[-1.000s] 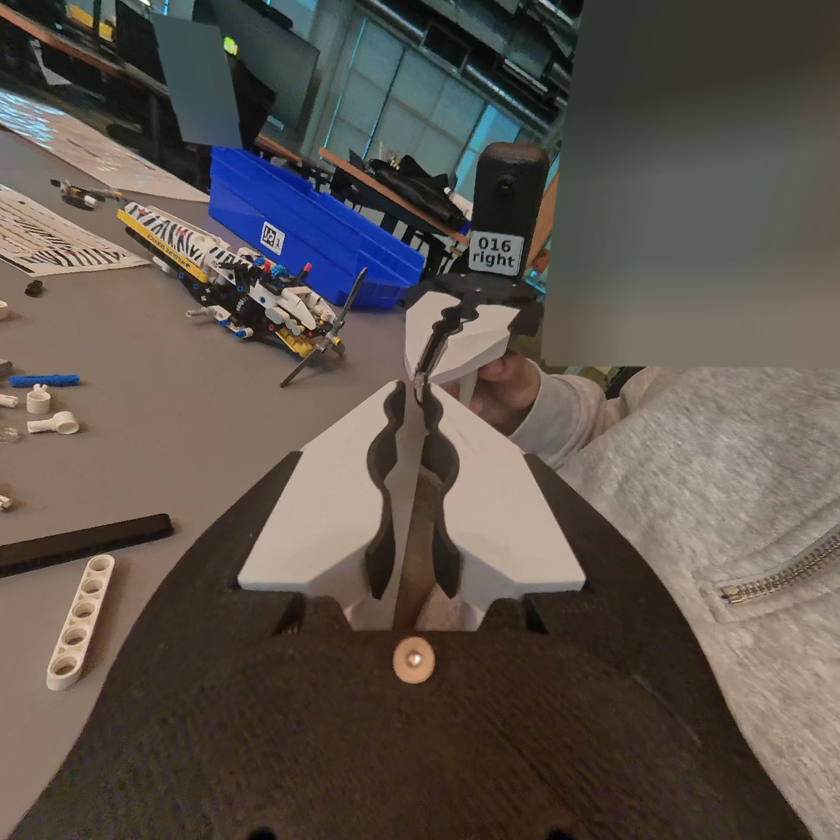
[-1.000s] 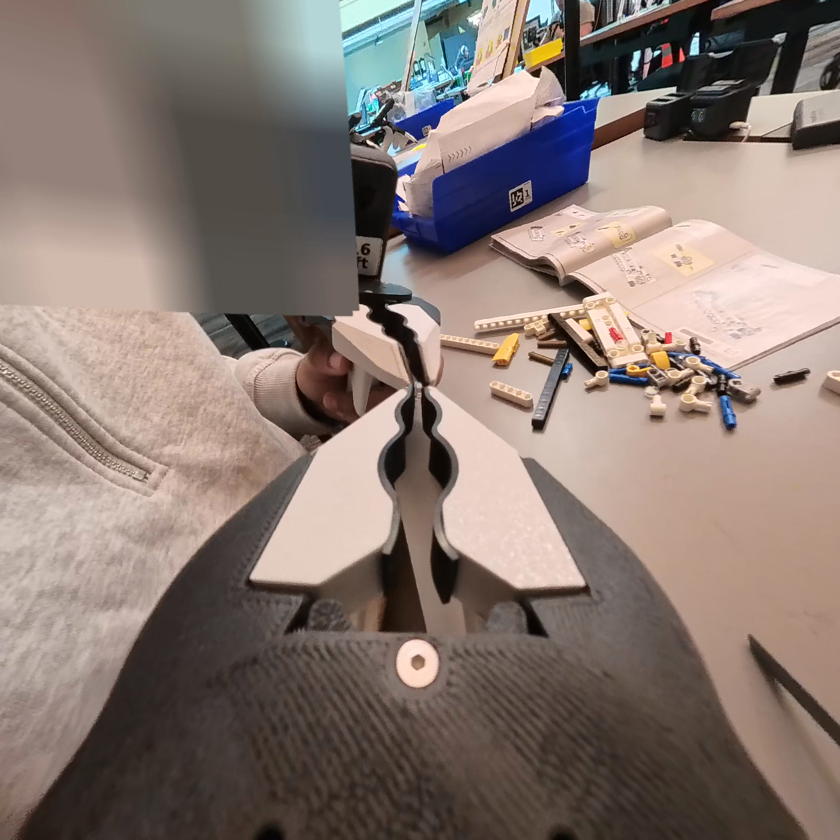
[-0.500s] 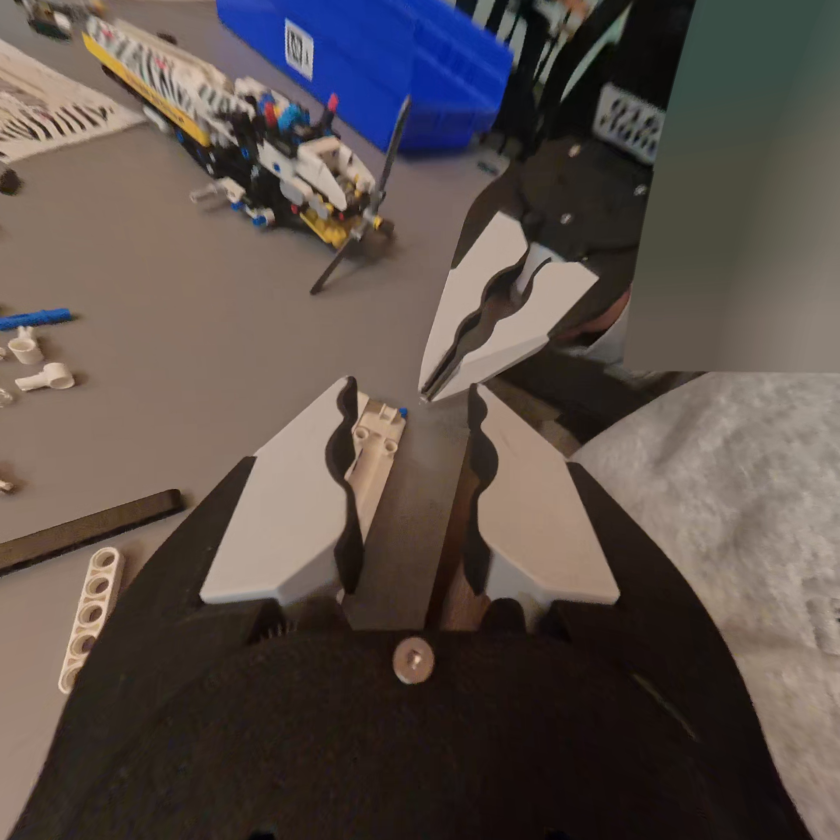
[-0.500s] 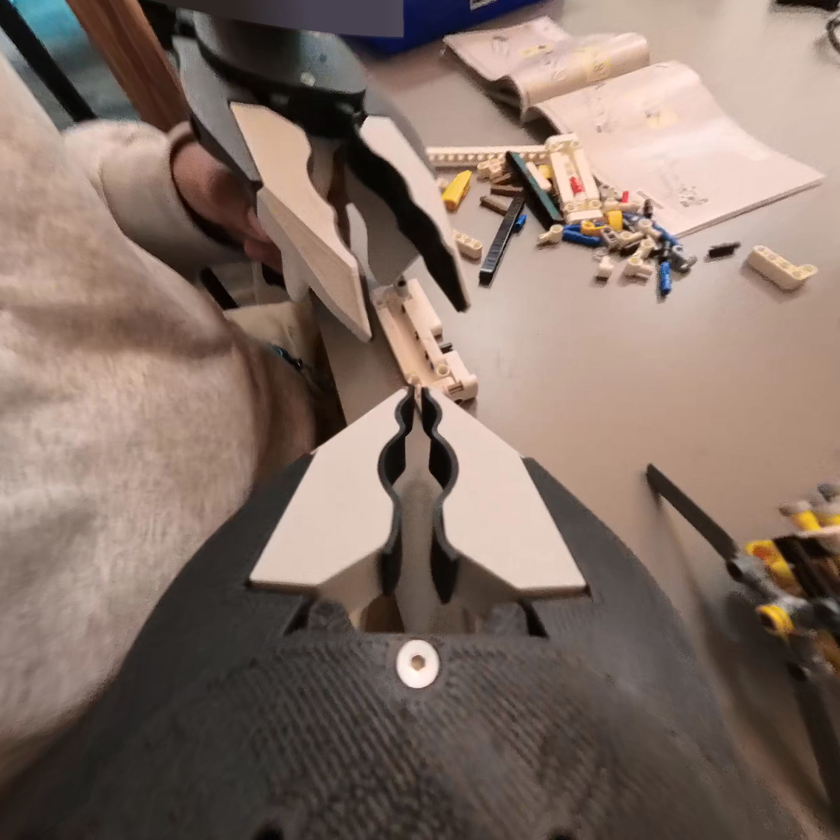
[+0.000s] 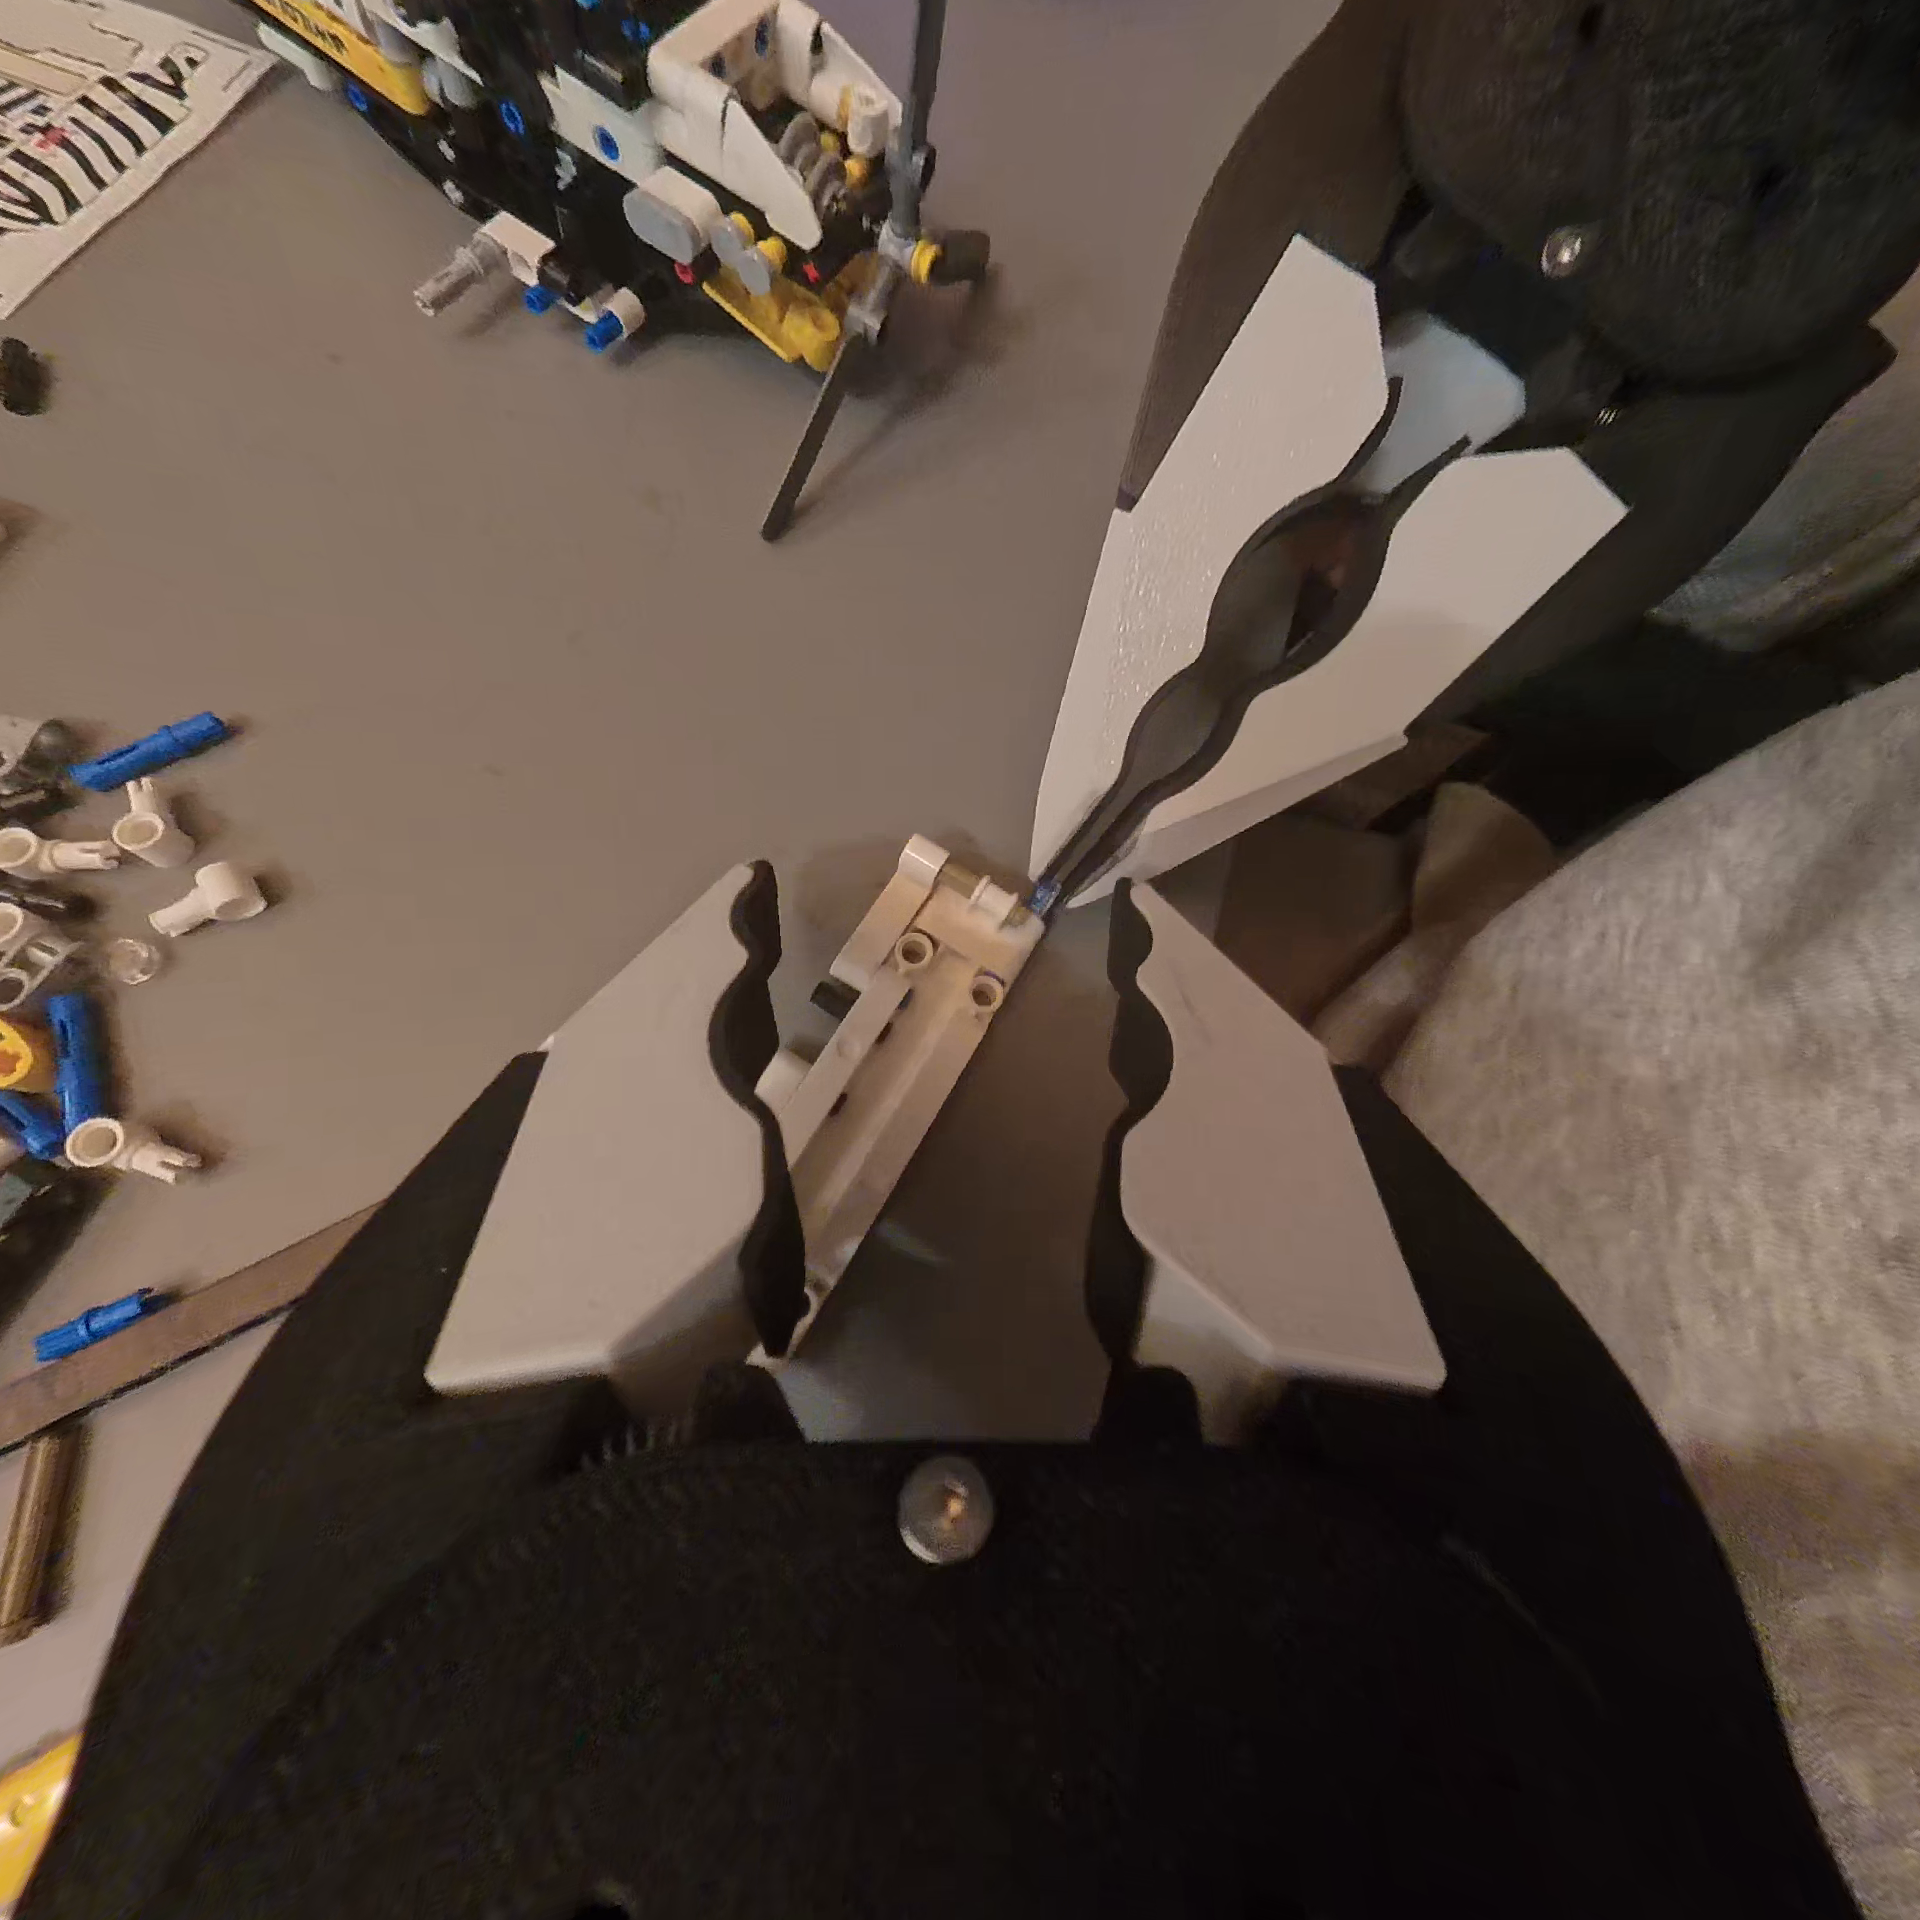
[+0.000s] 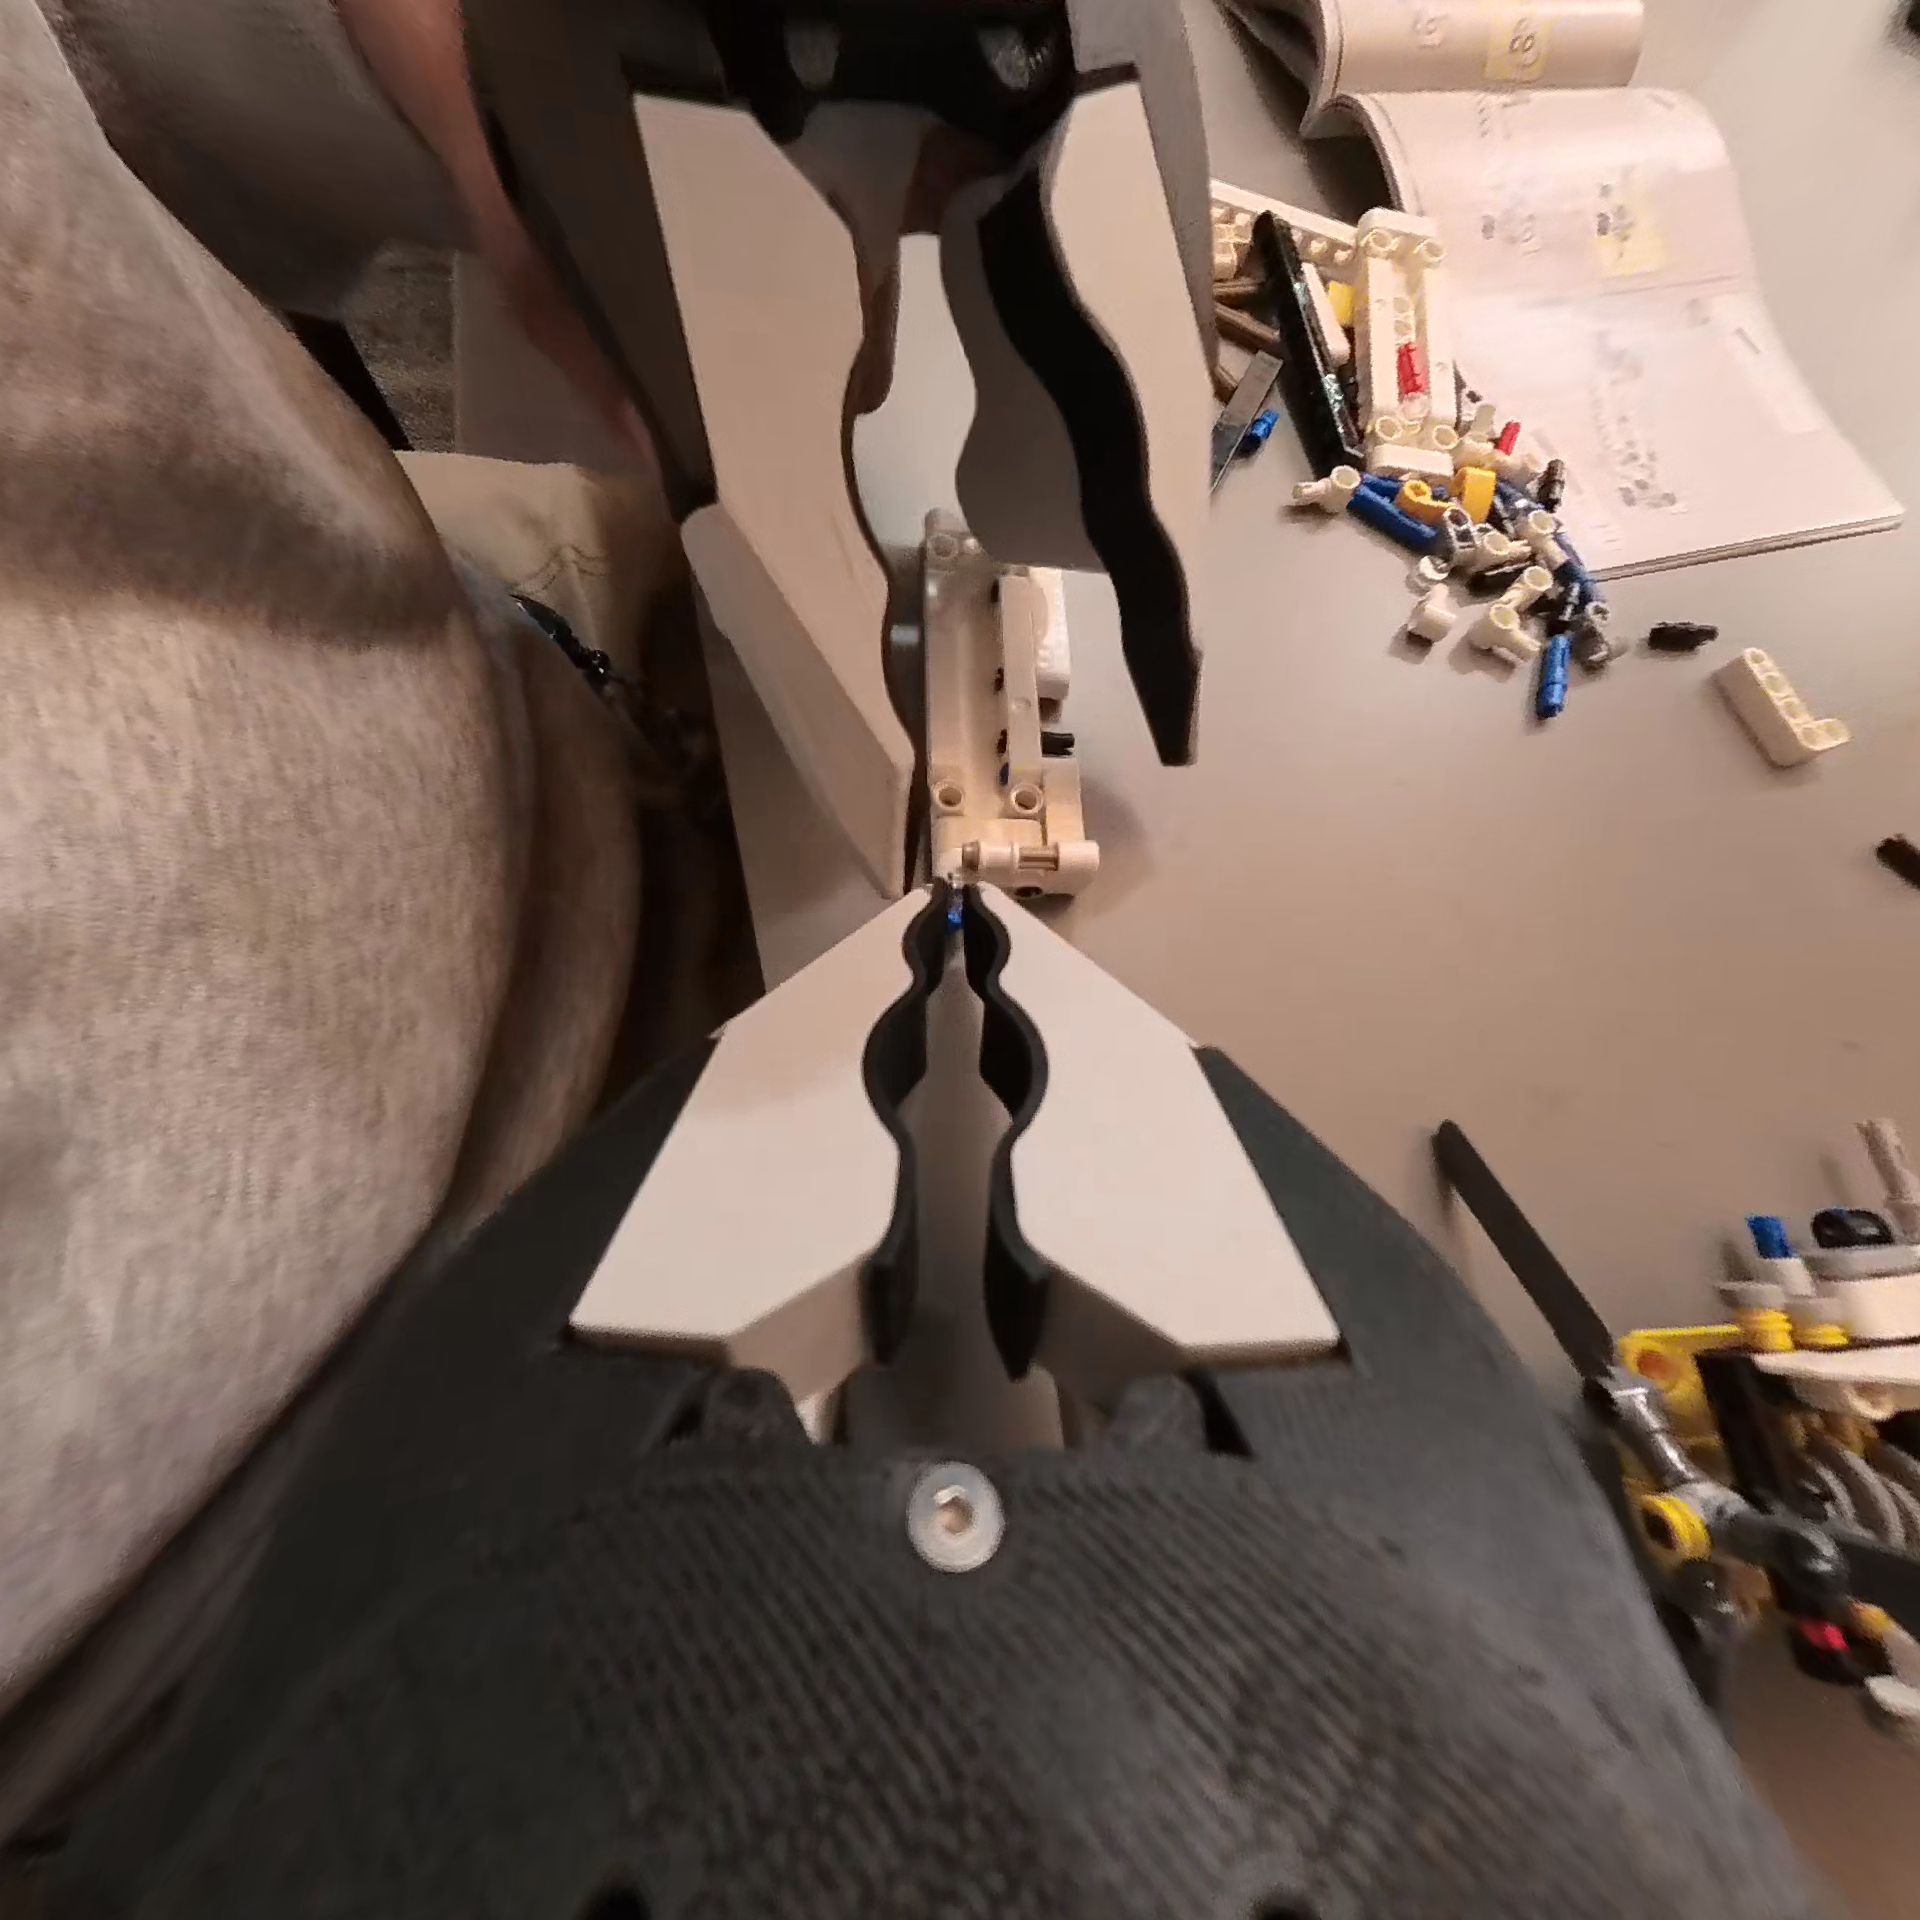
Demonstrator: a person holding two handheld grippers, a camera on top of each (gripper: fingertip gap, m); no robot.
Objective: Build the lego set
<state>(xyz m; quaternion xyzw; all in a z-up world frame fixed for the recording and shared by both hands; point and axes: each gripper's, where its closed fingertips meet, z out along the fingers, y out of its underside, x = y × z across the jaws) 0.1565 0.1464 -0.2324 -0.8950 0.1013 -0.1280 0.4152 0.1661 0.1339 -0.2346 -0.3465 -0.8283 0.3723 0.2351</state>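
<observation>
A white lego sub-assembly [image 5: 914,997] lies on the grey table near its edge, between the fingers of my open left gripper [image 5: 940,883] and close against one finger. It also shows in the right wrist view [image 6: 997,727]. My right gripper [image 6: 954,899] is shut on a small blue pin [image 6: 951,914] and holds the pin at the assembly's near end. In the left wrist view the right gripper [image 5: 1060,883] comes in from the upper right, and the blue pin [image 5: 1044,891] touches the assembly's corner. The left gripper [image 6: 966,675] straddles the assembly.
The partly built lego model [image 5: 675,177] stands further back on the table [image 5: 468,623] and also shows in the right wrist view [image 6: 1766,1403]. There are loose parts [image 5: 83,935], a parts pile [image 6: 1475,520], an open instruction booklet [image 6: 1610,260], a white beam [image 6: 1782,717] and a black strip [image 6: 1517,1247]. A person's grey sleeve [image 5: 1662,1143] borders the table edge. Less than 4 cm separates the two grippers' tips. My left gripper's tips are some 15 centimeters from the white beam [image 6: 1782,717].
Both grippers have dropped from tip-to-tip in the air to the table. The left gripper has opened and the white assembly now lies between its fingers. The right gripper stays shut.
</observation>
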